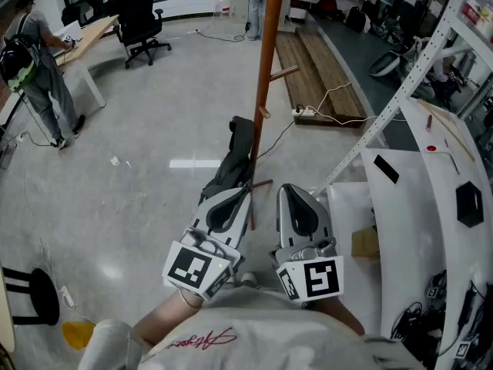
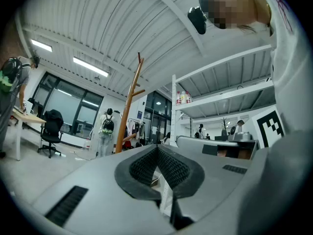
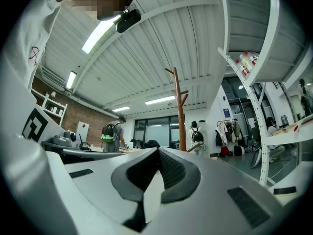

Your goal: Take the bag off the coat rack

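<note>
The wooden coat rack point(image 1: 266, 60) stands on the floor ahead of me. A dark bag point(image 1: 237, 159) hangs low against its pole, just beyond my left gripper point(image 1: 233, 194). That gripper is shut with nothing between its pads and points toward the bag. My right gripper point(image 1: 296, 197) is beside it on the right, also shut and empty. The left gripper view shows the left gripper point(image 2: 157, 149) with the coat rack point(image 2: 128, 106) far off, left of its tip. In the right gripper view the coat rack point(image 3: 180, 112) rises right of the right gripper point(image 3: 158, 153).
White shelving point(image 1: 416, 199) with a cardboard box point(image 1: 364, 243) stands close on my right. Wooden planks point(image 1: 320, 64) and a power strip point(image 1: 306, 112) with cables lie behind the rack. A black office chair point(image 1: 140, 18), a person with a backpack point(image 1: 35, 68) and a black stool point(image 1: 35, 295) are on the left.
</note>
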